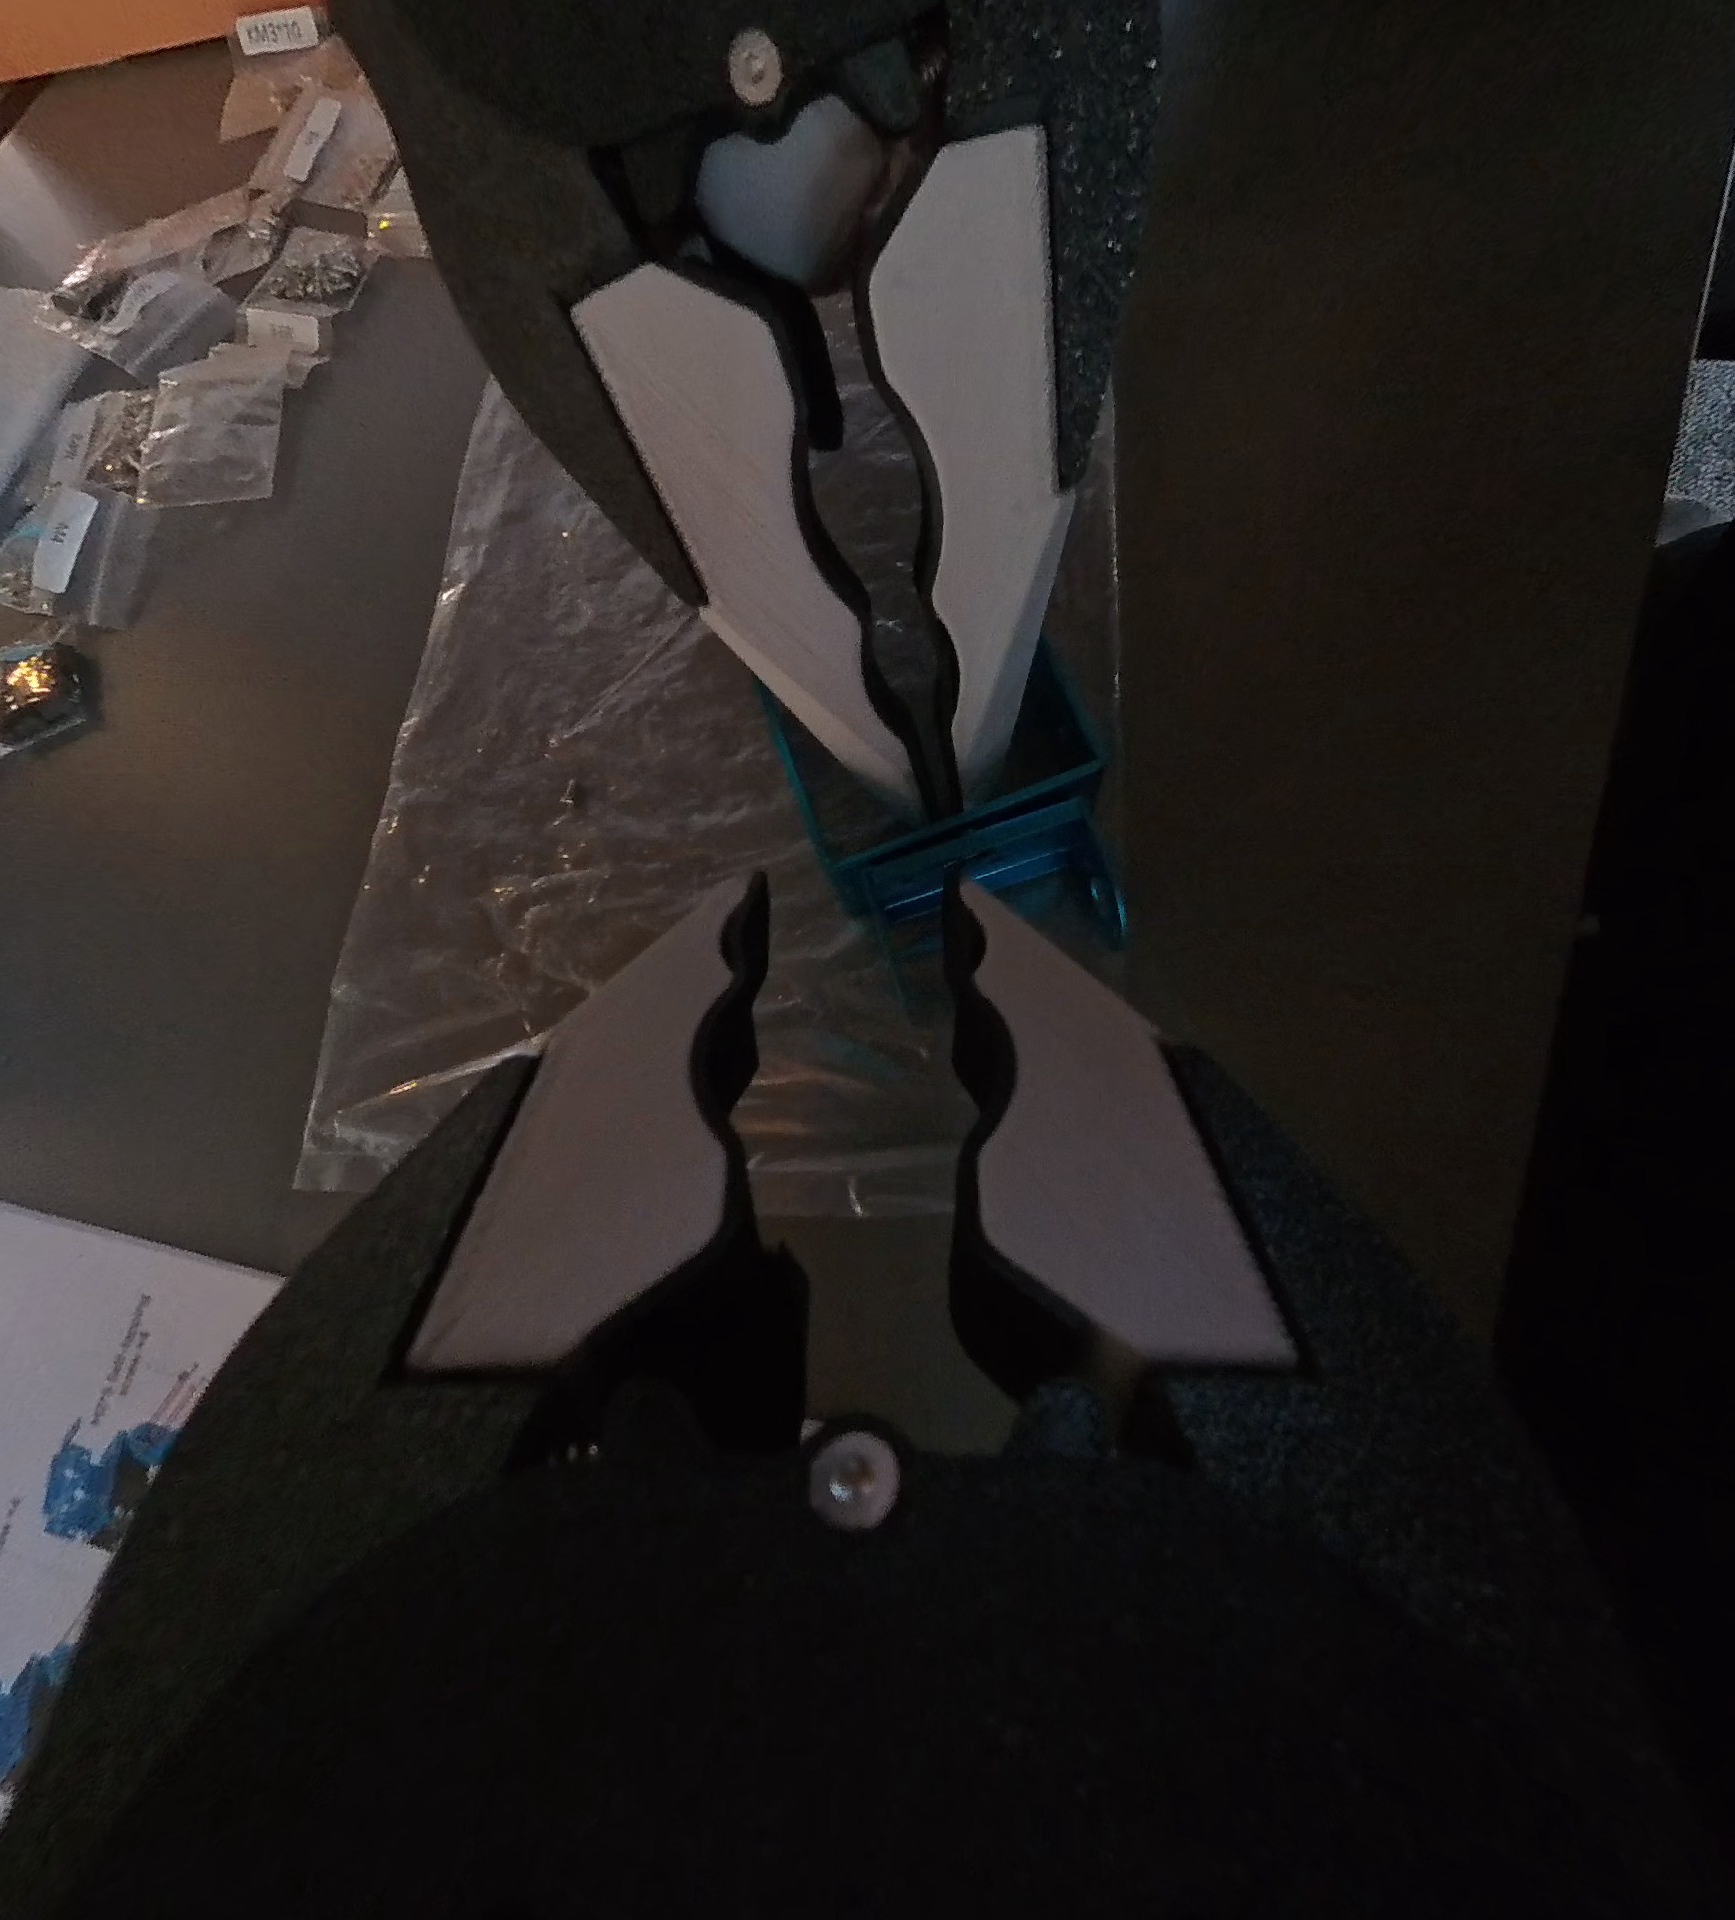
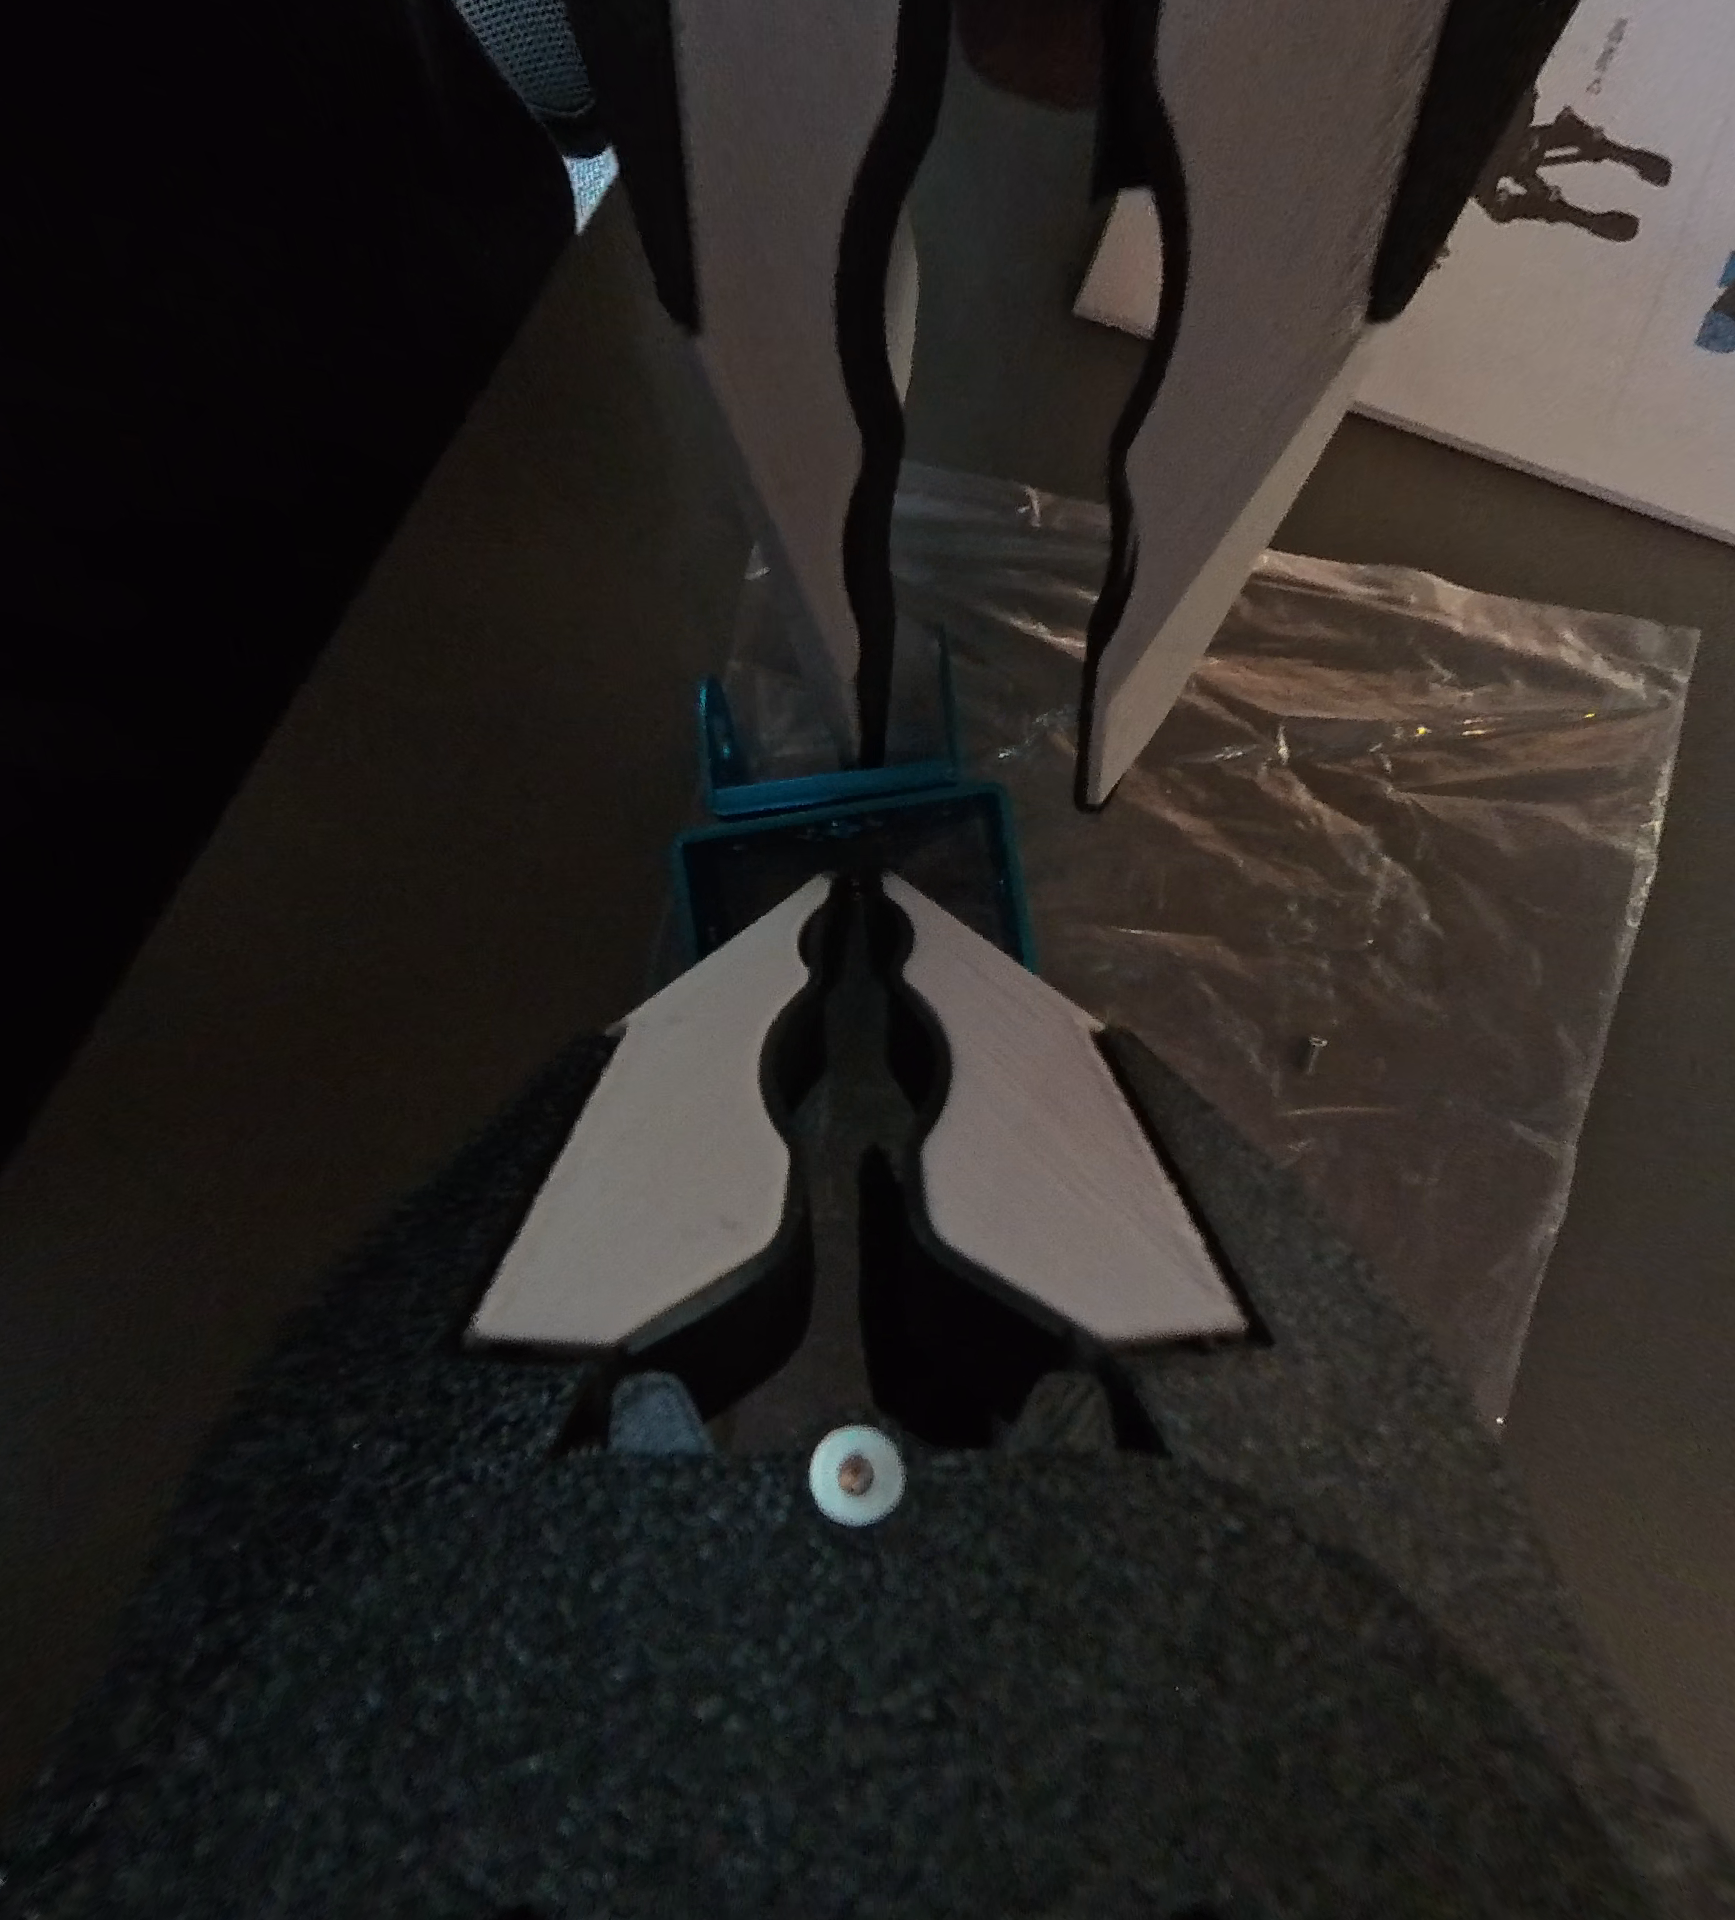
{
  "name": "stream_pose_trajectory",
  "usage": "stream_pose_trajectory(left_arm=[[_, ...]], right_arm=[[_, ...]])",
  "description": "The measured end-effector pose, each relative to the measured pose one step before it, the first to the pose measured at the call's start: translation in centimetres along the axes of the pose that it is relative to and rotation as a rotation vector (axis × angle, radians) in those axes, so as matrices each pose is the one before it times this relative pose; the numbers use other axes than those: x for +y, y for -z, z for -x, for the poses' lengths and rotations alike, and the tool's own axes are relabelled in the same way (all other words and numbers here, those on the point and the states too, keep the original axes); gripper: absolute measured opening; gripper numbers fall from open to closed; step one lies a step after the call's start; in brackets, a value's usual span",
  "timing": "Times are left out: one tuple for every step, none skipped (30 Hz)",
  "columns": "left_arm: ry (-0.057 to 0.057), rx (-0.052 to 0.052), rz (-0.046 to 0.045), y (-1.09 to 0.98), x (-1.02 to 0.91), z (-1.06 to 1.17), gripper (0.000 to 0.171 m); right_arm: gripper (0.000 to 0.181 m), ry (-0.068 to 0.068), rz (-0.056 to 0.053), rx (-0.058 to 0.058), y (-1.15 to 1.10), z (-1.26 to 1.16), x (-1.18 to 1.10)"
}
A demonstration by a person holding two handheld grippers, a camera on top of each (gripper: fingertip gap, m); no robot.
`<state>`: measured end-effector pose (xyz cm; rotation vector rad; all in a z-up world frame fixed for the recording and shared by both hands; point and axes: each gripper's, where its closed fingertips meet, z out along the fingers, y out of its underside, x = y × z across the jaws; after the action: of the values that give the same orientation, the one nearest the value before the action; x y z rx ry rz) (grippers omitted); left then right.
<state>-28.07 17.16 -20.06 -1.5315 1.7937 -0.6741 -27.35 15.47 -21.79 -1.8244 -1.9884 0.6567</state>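
Note:
A blue metal bracket [image 1: 1008, 873] made of thin folded walls stands on a clear plastic sheet [image 1: 551, 831] near the table's edge. My right gripper [image 2: 855, 881] is shut on the bracket's [image 2: 821, 800] near wall. In the left wrist view it [image 1: 936, 800] reaches in from the top, tips pinched on the bracket. My left gripper [image 1: 858, 883] is open, its tips on either side of part of the bracket. In the right wrist view it [image 2: 982, 774] comes from the top, one finger down inside the bracket and the other outside it.
A small loose screw [image 2: 1312, 1051] lies on the plastic sheet [image 2: 1362, 831]. Several small bags of hardware [image 1: 167, 416] lie at the far left of the dark table [image 1: 219, 935]. A printed paper sheet [image 1: 11, 1455] lies near me. The table edge [image 1: 1673, 520] is just right of the bracket. The tips of both grippers are at nearly the same place.

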Motion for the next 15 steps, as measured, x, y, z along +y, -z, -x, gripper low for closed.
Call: stream_pose_trajectory(left_arm=[[0.0013, -0.0041, 0.00407, 0.062, 0.073, -0.004, 0.033], [0.0014, -0.0053, 0.00304, 0.098, 0.07, 0.012, 0.032], [0.0026, -0.0056, 0.00158, 0.126, 0.064, -0.012, 0.032], [0.0044, -0.0058, 0.00049, 0.154, 0.056, -0.011, 0.033], [0.0046, -0.0057, 0.00001, 0.152, 0.063, -0.014, 0.033], [0.0047, -0.0063, -0.00152, 0.12, 0.052, 0.002, 0.032], [0.0056, -0.0045, -0.00098, 0.065, 0.072, 0.016, 0.032], [0.0054, -0.0036, 0.00036, -0.006, 0.077, 0.01, 0.032], [0.0032, -0.0041, -0.00139, -0.047, 0.024, 0.014, 0.032], [0.0015, -0.0024, -0.00197, -0.071, -0.007, -0.026, 0.032], [0.0017, 0.0012, -0.00261, -0.094, -0.04, -0.054, 0.032], [0.0011, 0.0023, -0.00118, -0.121, -0.038, -0.068, 0.032], [-0.0012, 0.0011, 0.00167, -0.13, 0.005, -0.036, 0.032], [-0.0025, -0.0012, 0.00033, -0.104, -0.026, -0.001, 0.032], [-0.0022, -0.0003, 0.00046, -0.096, -0.016, -0.006, 0.032]], right_arm=[[0.002, -0.0004, -0.0006, 0.0021, 0.047, -0.03, 0.031], [0.002, -0.0018, -0.0034, 0.0037, 0.076, -0.057, 0.009], [0.0, -0.0007, -0.0077, 0.0055, 0.145, -0.072, -0.049], [0.0, -0.001, -0.011, 0.0047, 0.201, -0.062, -0.09], [0.0, -0.0023, -0.0181, 0.0028, 0.227, -0.043, -0.193], [0.0, -0.005, -0.0205, -0.0048, 0.224, 0.024, -0.187], [0.0, -0.0089, -0.0065, -0.0052, 0.122, -0.046, 0.064], [0.0, -0.0085, 0.0043, 0.0044, 0.043, -0.226, 0.237], [0.0, -0.0042, 0.0007, 0.0063, 0.003, -0.215, 0.191], [0.0, -0.0015, -0.0028, -0.0016, -0.026, -0.035, 0.111], [0.0, -0.0014, -0.0103, -0.0002, -0.025, -0.023, -0.038], [0.0, -0.0016, -0.0041, -0.0049, -0.044, 0.079, 0.019], [0.0, 0.0027, 0.0033, -0.01, -0.03, 0.227, 0.069], [0.0, 0.0014, -0.0076, 0.0074, 0.033, -0.006, -0.133], [0.002, -0.0003, -0.0088, -0.0082, 0.027, 0.213, -0.229]])
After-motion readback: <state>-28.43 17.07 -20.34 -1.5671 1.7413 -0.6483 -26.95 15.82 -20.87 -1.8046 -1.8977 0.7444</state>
